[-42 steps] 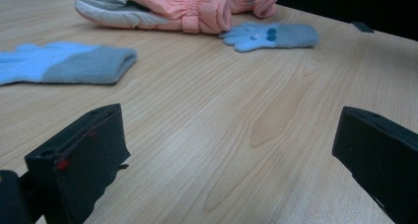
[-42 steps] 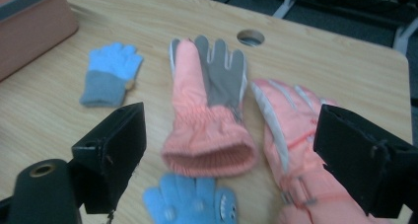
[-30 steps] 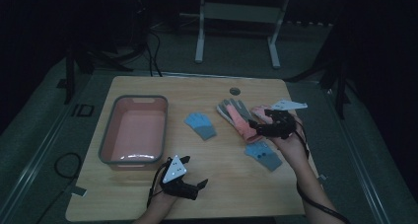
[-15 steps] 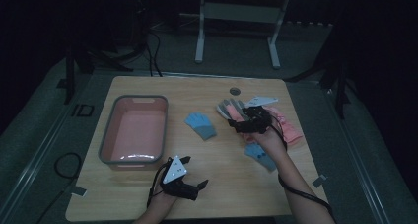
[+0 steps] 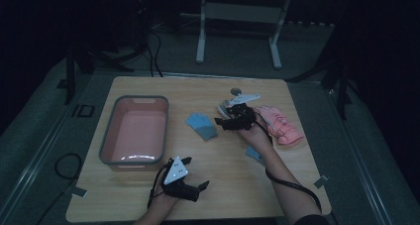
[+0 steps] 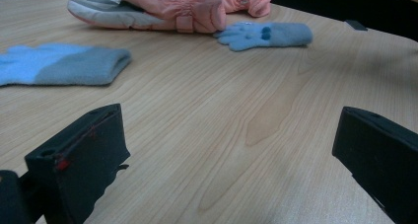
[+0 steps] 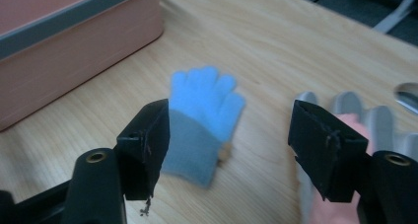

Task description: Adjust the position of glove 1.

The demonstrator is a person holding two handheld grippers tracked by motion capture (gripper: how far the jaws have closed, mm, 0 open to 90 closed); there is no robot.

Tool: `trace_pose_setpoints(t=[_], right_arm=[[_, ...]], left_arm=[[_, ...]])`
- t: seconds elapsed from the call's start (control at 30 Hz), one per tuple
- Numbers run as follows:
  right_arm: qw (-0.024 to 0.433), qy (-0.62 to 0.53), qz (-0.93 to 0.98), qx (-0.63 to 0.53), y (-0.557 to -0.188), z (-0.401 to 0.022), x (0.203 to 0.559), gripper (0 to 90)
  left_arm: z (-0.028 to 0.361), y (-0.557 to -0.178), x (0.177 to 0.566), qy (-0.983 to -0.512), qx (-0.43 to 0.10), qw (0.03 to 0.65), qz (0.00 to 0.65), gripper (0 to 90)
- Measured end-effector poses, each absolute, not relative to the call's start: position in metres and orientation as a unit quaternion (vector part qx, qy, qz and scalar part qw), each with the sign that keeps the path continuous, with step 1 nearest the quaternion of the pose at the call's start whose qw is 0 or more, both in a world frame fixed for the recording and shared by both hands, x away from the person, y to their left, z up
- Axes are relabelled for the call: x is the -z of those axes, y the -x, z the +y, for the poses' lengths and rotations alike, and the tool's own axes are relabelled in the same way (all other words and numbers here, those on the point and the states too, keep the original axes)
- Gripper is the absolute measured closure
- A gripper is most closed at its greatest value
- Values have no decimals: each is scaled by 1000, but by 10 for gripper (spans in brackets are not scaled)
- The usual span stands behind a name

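Gloves lie across the right half of the wooden table (image 5: 148,205), four in all as far as the pictures let me count: two small blue knit gloves with grey cuffs and a pair of pink padded ones. One blue glove (image 5: 201,125) lies flat near the table's middle, between the pink bin (image 5: 110,140) and the right gripper (image 5: 221,122); the second blue glove (image 6: 266,34) lies nearer the person, partly hidden under the right forearm in the high view, and in the left gripper view it touches the pink gloves (image 5: 280,125), which rest on the right side with grey palms showing. One bin stands on the left, its grey rim up, and one small round dark object (image 5: 236,91) sits near the far edge. Two grippers are in use. The left gripper (image 5: 202,186) rests low at the near edge with its jaws wide apart and only bare wood between them. The right gripper has travelled from above the pink gloves leftward and down, and now points at the middle blue glove; its jaws have just been closing but remain well apart, with the glove's cuff seen between them in the right gripper view, not pinched.
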State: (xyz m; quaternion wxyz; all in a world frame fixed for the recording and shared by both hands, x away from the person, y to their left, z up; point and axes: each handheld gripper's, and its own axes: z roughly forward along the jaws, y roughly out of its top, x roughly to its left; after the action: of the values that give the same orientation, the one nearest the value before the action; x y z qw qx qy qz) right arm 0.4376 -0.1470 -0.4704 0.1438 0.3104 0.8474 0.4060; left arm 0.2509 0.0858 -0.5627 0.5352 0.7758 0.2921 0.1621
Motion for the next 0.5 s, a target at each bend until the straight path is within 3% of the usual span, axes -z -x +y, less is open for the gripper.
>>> trace_pose_setpoints(t=[0.13,0.17,0.5], right_arm=[[132,-305,854,-401,-443,-136,480,366],[134,-306,853,-401,-443,-134,483,421],[107,-286,872,-384,-453,-109,505,511]], left_arm=[[86,-251,563,-777,-162,535,290,2],[86,-251,563,-777,-163,534,290,2],[85,-250,563,-778,-161,535,289,2]])
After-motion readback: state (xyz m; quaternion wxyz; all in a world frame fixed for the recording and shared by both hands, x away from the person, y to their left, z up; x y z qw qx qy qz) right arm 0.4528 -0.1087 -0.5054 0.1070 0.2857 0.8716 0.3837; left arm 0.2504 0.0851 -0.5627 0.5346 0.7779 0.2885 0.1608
